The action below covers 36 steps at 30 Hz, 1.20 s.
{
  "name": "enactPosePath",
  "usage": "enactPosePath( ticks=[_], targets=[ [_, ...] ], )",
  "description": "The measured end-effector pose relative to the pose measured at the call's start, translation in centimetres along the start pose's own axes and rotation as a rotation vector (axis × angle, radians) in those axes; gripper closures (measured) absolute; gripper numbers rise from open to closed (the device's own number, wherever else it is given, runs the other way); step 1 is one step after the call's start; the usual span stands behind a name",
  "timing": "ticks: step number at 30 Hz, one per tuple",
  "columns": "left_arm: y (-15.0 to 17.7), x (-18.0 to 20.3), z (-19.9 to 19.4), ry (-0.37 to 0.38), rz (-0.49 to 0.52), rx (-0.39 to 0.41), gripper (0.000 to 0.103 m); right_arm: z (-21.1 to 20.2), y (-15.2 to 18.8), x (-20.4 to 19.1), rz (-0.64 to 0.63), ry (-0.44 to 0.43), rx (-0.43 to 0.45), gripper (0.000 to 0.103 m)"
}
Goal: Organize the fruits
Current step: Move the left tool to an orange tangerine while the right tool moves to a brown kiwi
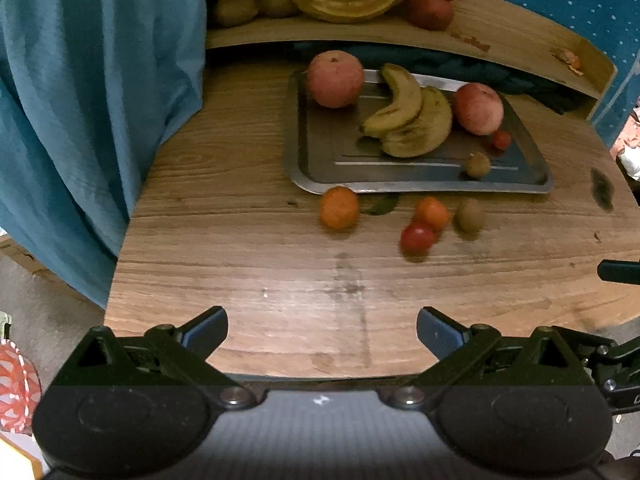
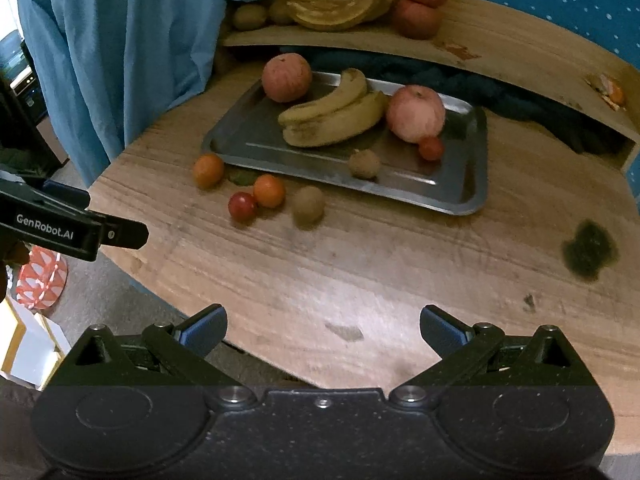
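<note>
Round wood-grain table (image 1: pixel 240 240), smooth top with a few dark stains. Teal curtain (image 1: pixel 80 100) hangs in soft folds past its left edge; a raised wooden shelf (image 1: pixel 500 36) curves along the far edge, carrying more bananas, apples and kiwis. Flat rectangular metal tray (image 1: pixel 320 160) with rounded corners and a raised rim sits toward the far side of the table. On it: two curved, brown-spotted bananas (image 1: pixel 408 116) lying side by side in the middle, one round pink-red apple (image 1: pixel 335 79) at the tray's far-left corner, a second apple (image 1: pixel 478 108) at its right side, a small red tomato (image 1: pixel 501 139) just beside that apple, a fuzzy brown kiwi (image 1: pixel 477 165) near the tray's front rim. Loose on the table just in front of the tray: orange (image 1: pixel 339 207), smaller orange (image 1: pixel 431 213) touching a red tomato (image 1: pixel 417 238), second kiwi (image 1: pixel 469 215). Left gripper (image 1: pixel 322 332) and right gripper (image 2: pixel 323 330) both hover over the near edge, blue-padded black fingers spread wide, nothing between them.
</note>
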State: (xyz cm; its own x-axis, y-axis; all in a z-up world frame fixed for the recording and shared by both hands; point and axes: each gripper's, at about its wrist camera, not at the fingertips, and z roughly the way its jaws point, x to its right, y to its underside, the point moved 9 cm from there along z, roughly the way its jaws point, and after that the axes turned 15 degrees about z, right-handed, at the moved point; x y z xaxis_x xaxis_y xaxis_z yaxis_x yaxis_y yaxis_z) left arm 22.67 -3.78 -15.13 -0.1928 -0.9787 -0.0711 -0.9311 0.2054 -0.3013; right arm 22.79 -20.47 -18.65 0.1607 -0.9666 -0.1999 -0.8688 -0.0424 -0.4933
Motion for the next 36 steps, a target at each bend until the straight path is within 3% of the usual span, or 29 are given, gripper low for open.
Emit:
enactPosePath(
  ticks=[16,36],
  targets=[
    [-1.9,-4.0,1.8,-0.009,-0.049,-0.007,0.0,3.2,-3.7,-2.4,-0.067,0.011,-0.021,0.001],
    [-4.8,-3.0,6.2,0.07,0.054,-0.065,0.0,7.1,-6.1,-1.7,-0.101,0.071,-0.074,0.001]
  ],
)
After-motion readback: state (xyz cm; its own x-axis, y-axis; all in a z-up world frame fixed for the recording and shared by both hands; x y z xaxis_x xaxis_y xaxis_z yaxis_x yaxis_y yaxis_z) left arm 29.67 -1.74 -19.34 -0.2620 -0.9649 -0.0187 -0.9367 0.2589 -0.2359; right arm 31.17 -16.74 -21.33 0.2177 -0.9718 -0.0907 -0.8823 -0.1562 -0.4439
